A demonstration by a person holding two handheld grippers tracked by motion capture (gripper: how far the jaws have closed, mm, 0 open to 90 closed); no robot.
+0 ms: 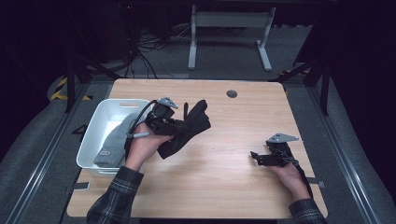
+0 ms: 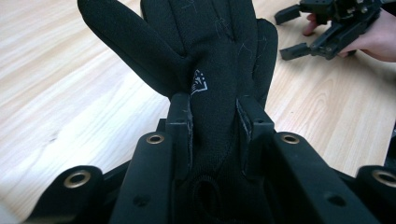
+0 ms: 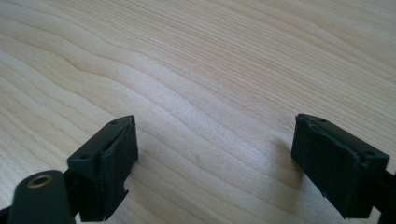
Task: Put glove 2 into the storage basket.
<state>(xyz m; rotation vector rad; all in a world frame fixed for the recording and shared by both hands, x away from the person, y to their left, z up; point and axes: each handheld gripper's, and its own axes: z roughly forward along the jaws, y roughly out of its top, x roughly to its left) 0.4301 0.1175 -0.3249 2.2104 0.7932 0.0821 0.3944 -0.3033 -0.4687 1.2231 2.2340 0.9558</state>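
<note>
Black glove pinched in the left gripper, just right of the white bin.

The left gripper (image 1: 175,125) has its jaws clamped on the black glove (image 2: 205,51) near the cuff, fingers fanned out above the counter (image 1: 224,154). A grey cloth (image 1: 114,140) lies in the white bin (image 1: 95,126). Well to the bin's right, the right gripper (image 1: 257,157) rests low on the counter, jaws wide apart, holding nothing.

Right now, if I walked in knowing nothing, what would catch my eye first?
Probably the black glove, held up over the wooden table and pinched in the left gripper, its fingers fanning out. Next, the white bin at the table's left edge with a grey garment inside. The right gripper rests open near the right edge.
</note>
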